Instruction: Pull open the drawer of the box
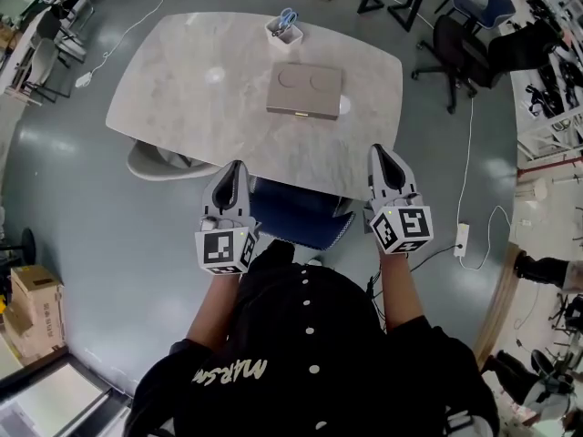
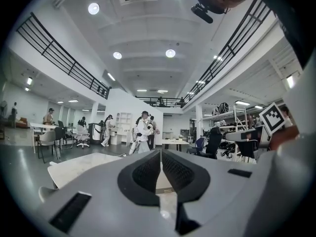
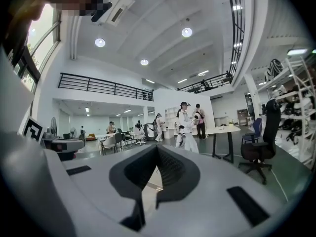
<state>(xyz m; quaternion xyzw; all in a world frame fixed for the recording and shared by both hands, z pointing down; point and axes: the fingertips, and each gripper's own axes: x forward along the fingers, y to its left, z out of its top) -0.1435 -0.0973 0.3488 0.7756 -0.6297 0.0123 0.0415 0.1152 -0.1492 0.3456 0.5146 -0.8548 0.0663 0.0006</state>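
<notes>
The box (image 1: 304, 90) is a flat tan case with two round dents in its lid. It lies closed on the marble table (image 1: 182, 89), right of centre. A sliver of the box (image 2: 162, 182) shows between the left jaws. My left gripper (image 1: 238, 167) hovers at the table's near edge, shut and holding nothing. My right gripper (image 1: 378, 152) is level with it to the right, also shut and holding nothing. Both are well short of the box. In the gripper views the left gripper (image 2: 161, 154) and the right gripper (image 3: 157, 153) point across the hall with jaws pressed together.
A small white holder with blue scissors (image 1: 284, 31) stands at the table's far edge. A blue chair (image 1: 296, 217) is tucked under the near side, a white chair (image 1: 159, 162) to its left. A black office chair (image 1: 455, 48) and a floor power strip (image 1: 461, 239) are at the right.
</notes>
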